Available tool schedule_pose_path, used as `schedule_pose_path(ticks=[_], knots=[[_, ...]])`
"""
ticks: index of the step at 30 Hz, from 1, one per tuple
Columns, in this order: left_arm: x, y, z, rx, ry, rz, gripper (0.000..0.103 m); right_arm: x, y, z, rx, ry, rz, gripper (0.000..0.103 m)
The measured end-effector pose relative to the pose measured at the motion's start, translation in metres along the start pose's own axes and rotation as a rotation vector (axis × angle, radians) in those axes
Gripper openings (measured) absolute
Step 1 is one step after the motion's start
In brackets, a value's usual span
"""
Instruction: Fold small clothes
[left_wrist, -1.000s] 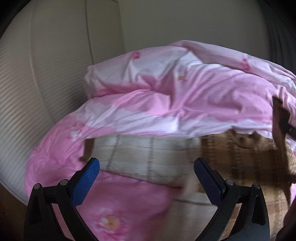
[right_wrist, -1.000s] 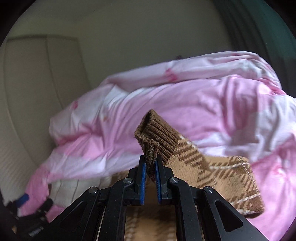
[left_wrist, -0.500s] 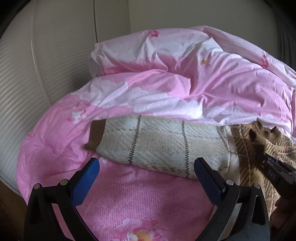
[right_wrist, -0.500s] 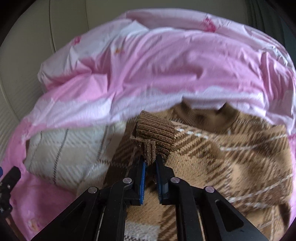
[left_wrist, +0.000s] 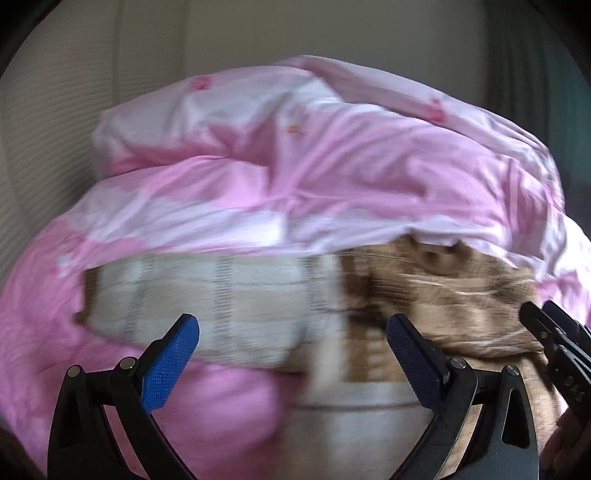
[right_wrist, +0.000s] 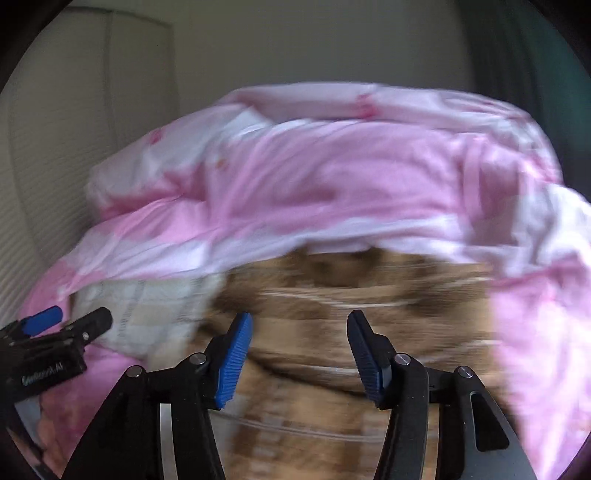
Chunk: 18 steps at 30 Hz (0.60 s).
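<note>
Left gripper (left_wrist: 291, 345) and right gripper (right_wrist: 300, 345) both gaping wide, gripping nothing. Brown plaid sweater (right_wrist: 332, 332) lying flat just below the bunched pink duvet (right_wrist: 314, 177), cream sleeve (left_wrist: 207, 295) stretching left.

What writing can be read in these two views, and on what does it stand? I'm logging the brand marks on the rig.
"GenRobot.AI", partly blurred, on the body of the left gripper, in the right wrist view.
"DAS", small and only roughly legible, on the right gripper, in the left wrist view.
No writing shows on the sweater or the pink quilt.
</note>
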<state>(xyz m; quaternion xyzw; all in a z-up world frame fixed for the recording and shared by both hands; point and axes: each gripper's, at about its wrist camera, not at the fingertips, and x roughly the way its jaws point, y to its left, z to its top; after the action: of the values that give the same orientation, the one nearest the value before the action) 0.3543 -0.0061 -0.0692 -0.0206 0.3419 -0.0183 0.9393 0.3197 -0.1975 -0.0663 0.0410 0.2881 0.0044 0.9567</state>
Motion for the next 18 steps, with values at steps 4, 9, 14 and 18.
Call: schedule_pose_path(ticks=[4, 9, 14, 18], knots=[[0.018, -0.050, 0.003, 0.068, 0.032, -0.085, 0.095, -0.013, -0.062, -0.006, 0.103, 0.027, -0.096, 0.055], [0.047, -0.087, 0.006, 0.137, 0.080, -0.111, 0.085, -0.014, -0.118, -0.021, 0.193, 0.068, -0.152, 0.055], [0.072, -0.071, 0.011, 0.072, 0.097, -0.098, 0.073, -0.011, -0.140, -0.026, 0.272, 0.067, -0.144, 0.055], [0.094, -0.054, 0.007, -0.004, 0.175, -0.175, 0.049, -0.005, -0.139, -0.023, 0.304, 0.048, -0.128, 0.055]])
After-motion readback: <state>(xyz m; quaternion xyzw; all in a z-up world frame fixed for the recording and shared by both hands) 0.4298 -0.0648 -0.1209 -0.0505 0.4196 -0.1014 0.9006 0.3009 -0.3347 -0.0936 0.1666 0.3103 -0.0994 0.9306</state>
